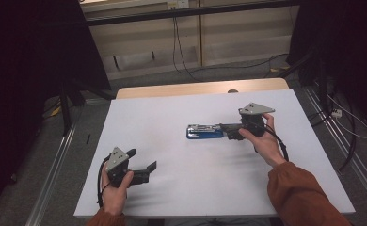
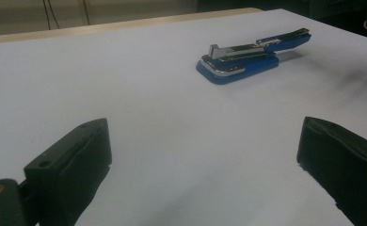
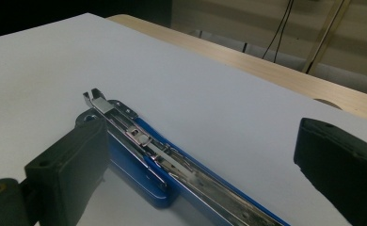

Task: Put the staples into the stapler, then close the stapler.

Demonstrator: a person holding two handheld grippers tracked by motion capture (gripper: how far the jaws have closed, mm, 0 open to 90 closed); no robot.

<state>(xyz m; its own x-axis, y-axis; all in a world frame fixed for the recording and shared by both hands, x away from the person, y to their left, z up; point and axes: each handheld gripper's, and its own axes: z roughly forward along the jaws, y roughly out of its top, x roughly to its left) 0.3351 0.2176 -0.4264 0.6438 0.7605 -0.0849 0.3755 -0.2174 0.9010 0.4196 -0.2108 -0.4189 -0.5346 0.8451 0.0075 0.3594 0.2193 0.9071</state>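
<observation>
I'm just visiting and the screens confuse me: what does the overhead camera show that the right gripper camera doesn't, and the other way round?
High view alone: both of the person's hands, the left gripper held open near the table's front left, the right gripper at the stapler's end, the floor and cables behind.

Right gripper view alone: a close look into the opened blue stapler, its shiny metal channel exposed, lying between that gripper's spread jaws.

Both: the stapler on the white table, with the tan wooden edge beyond.

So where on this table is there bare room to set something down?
Bare white tabletop runs between the left gripper and the blue stapler, and behind the stapler to the far edge. It is crowded only where the right gripper meets the stapler.
</observation>
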